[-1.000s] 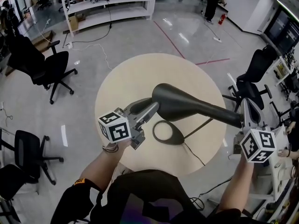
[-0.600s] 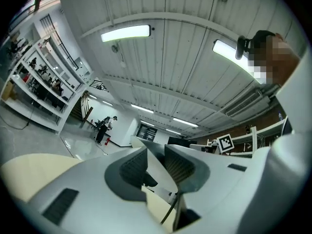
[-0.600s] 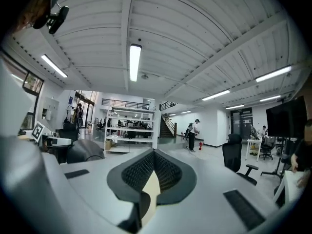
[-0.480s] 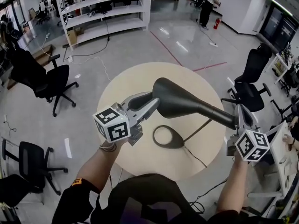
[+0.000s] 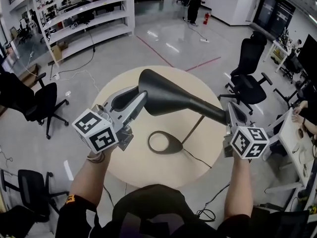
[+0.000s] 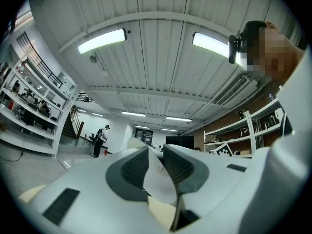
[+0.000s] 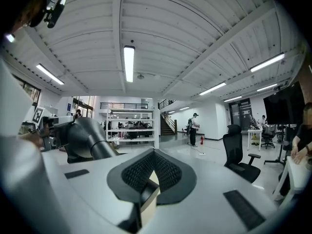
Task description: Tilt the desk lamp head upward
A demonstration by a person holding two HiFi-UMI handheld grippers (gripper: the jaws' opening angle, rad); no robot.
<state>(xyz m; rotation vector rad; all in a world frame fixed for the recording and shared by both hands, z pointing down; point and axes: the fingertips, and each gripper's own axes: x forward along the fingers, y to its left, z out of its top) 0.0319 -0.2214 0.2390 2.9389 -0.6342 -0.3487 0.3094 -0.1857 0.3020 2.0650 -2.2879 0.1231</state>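
Observation:
The dark desk lamp head (image 5: 166, 92) hangs over the round table (image 5: 119, 86), its arm (image 5: 210, 112) running down to the right and its ring base (image 5: 166, 143) lying on the tabletop. My left gripper (image 5: 138, 95) reaches the head's left end from below; its jaws are closing, and the pads (image 6: 135, 167) still stand apart. A pale curved surface shows in the gap, and I cannot tell what it is. My right gripper (image 5: 234, 110) sits beside the lamp arm's lower end, shut on nothing. The right gripper view (image 7: 153, 155) has the lamp head (image 7: 85, 139) off to its left.
A black cable (image 5: 200, 162) runs from the base off the table's near edge. Office chairs (image 5: 247, 76) stand right and another chair (image 5: 37, 105) left of the table. White shelving (image 5: 81, 19) lines the back, and a person (image 5: 194, 1) stands far off.
The lamp head's left end and my left gripper beneath it have risen and shifted left. The right gripper has moved left along with the lamp arm.

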